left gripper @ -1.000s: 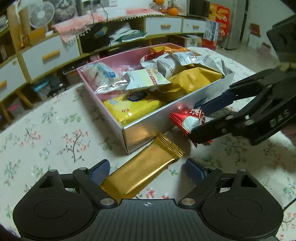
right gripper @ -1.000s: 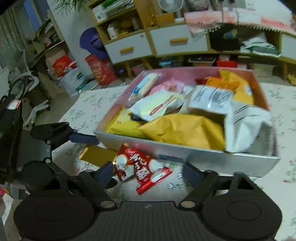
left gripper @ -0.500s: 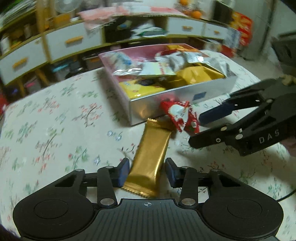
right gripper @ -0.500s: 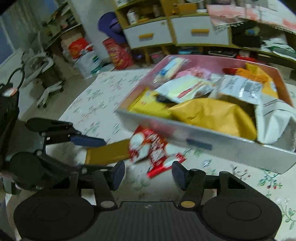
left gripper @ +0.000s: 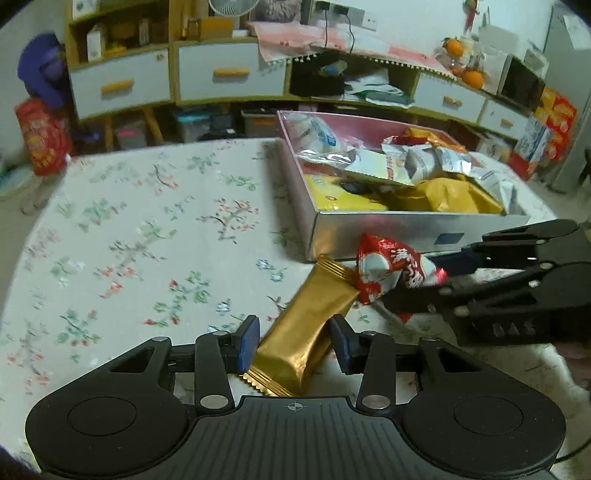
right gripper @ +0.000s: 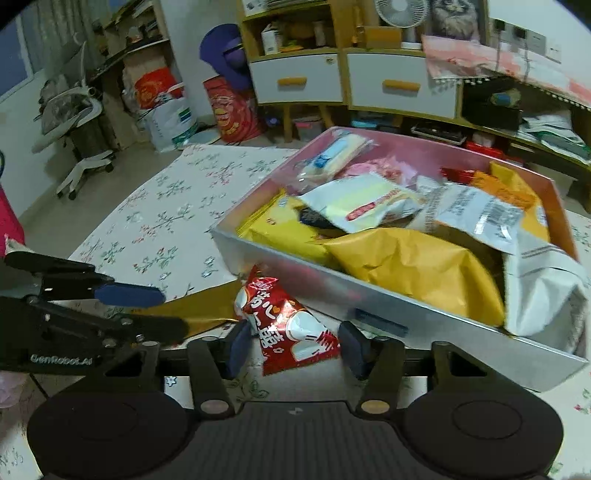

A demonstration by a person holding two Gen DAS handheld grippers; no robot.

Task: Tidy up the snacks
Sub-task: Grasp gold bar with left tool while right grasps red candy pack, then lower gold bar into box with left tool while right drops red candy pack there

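Gold bar [left gripper: 308, 326]: a long gold-wrapped snack, lying slantwise on the bench, its near end between the left fingers and its far crimped end close to the box corner.
Left gripper [left gripper: 293, 341]: low over the bench, fingers [left gripper: 248, 342] closed in against both sides of the gold bar's near end, holding it.
Red packet [right gripper: 286, 321]: a crinkled red and white snack bag, just in front of the box's silver wall and touching the gold bar's far end; whether it rests on the bench I cannot tell.
Right gripper [right gripper: 291, 349]: fingers [right gripper: 239, 347] set either side of the red packet's near part; from the left camera they pinch it, so it looks gripped.
Box [left gripper: 373, 230]: silver outside, pink inside, open-topped, standing on the bench beyond both snacks.
Box contents: yellow bags [right gripper: 413, 266], white packets [right gripper: 476, 218] and a clear-wrapped item [left gripper: 317, 138], heaped together.
Bench [left gripper: 147, 229]: covered by a pale floral cloth.
Behind: cabinets [left gripper: 122, 83] with white drawers and orange handles, a fan [right gripper: 397, 13] on top.
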